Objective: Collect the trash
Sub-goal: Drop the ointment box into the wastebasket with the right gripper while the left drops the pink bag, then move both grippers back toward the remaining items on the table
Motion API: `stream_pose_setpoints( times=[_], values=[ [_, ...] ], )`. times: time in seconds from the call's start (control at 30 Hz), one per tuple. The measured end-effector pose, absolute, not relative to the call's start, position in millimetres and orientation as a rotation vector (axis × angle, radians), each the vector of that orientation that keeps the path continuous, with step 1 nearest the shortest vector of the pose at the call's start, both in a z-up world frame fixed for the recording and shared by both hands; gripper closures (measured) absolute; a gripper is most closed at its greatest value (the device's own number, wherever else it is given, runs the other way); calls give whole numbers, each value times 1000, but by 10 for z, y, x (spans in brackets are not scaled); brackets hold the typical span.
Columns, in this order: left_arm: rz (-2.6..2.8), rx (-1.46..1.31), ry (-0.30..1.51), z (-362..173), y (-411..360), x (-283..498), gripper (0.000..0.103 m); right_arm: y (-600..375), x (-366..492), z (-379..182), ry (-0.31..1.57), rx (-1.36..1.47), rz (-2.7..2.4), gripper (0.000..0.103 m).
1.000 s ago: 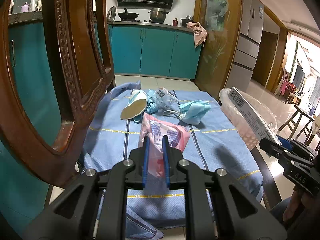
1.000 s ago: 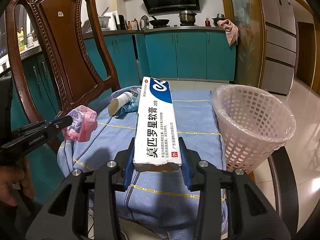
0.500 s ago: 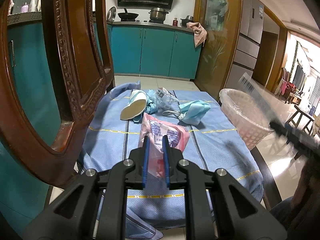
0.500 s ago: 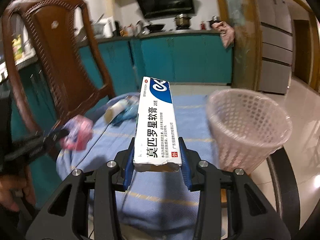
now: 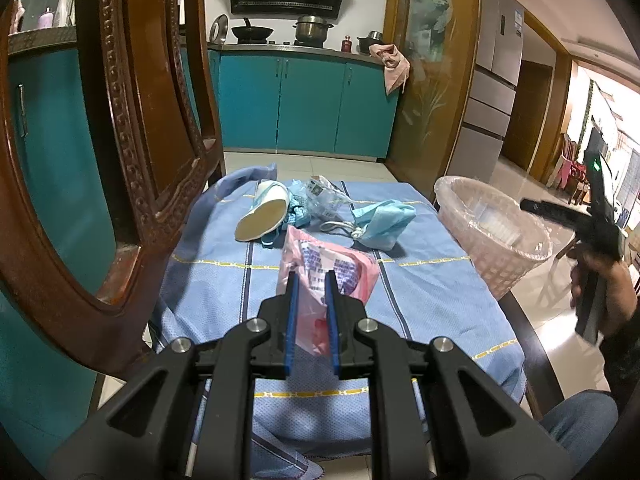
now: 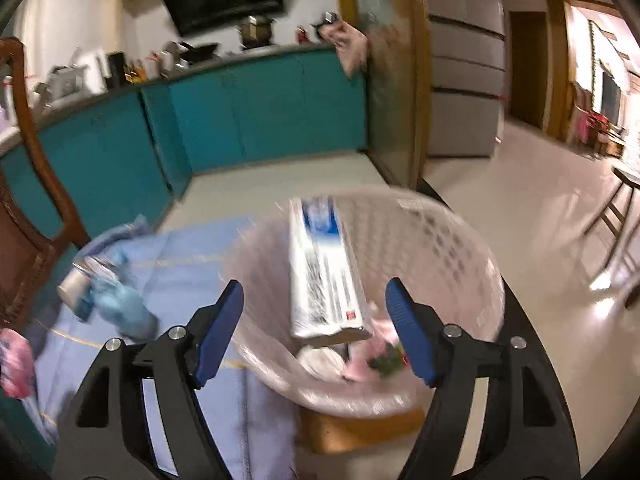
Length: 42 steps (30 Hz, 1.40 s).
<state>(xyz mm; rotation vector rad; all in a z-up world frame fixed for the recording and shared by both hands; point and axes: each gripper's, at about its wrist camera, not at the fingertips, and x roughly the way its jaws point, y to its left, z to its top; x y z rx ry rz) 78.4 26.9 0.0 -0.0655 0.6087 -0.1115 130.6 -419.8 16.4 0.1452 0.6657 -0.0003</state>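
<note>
My left gripper (image 5: 311, 280) is shut on a pink plastic packet (image 5: 326, 276) and holds it above the blue tablecloth (image 5: 224, 280). My right gripper (image 6: 315, 294) is open and empty, tilted down over the white mesh basket (image 6: 452, 256). The white and blue ointment box (image 6: 324, 280) lies inside the basket on other scraps. The basket (image 5: 500, 248) stands at the table's right edge in the left wrist view. A paper cup (image 5: 264, 216), a clear wrapper (image 5: 324, 198) and a blue face mask (image 5: 384, 218) lie on the cloth beyond the packet.
A carved wooden chair back (image 5: 132, 128) stands close on the left of the table. Teal kitchen cabinets (image 5: 304, 104) and a stove line the far wall. The dark table rim (image 5: 532, 344) shows at the right, with tiled floor beyond.
My right gripper swung right over the basket, tipped down and opened; the ointment box left its jaws and now lies in the basket. My left gripper has held still with the pink packet.
</note>
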Motion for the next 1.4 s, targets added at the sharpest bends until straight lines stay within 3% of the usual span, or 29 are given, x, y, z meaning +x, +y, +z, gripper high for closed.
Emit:
stream_pose_setpoints(
  times=[0.1, 0.23, 0.4, 0.57, 0.63, 0.67, 0.7, 0.9, 1.2, 1.4],
  values=[
    [-122, -64, 616, -4, 242, 795, 89, -4234, 845, 242, 643, 279, 15, 26],
    [-171, -28, 625, 16, 30, 814, 89, -4293, 69, 393, 492, 441, -24, 4],
    [-303, 40, 591, 259, -640, 1026, 89, -4358, -151, 444, 408, 451, -73, 3],
    [-497, 34, 555, 692, -1697, 1655, 86, -4546, -113, 350, 443, 543, -111, 3],
    [-553, 14, 606, 728, -2030, 1933, 59, -4537, -133, 358, 443, 535, -113, 4],
    [-548, -7, 626, 727, -2174, 2091, 27, -4498, -124, 358, 451, 526, -108, 4],
    [-531, -15, 618, 716, -2220, 2145, 15, -4492, -116, 369, 454, 521, -100, 3],
    [-414, -3, 595, 607, -1724, 1997, 14, -4366, -89, 388, 476, 450, -39, 4],
    [-125, 37, 486, 428, -183, 758, 7, -3791, -70, 445, 499, 258, 143, 4],
    [-50, 14, 521, 181, 15, 543, 7, -3688, -72, 474, 509, 233, 157, 4]
  ],
)
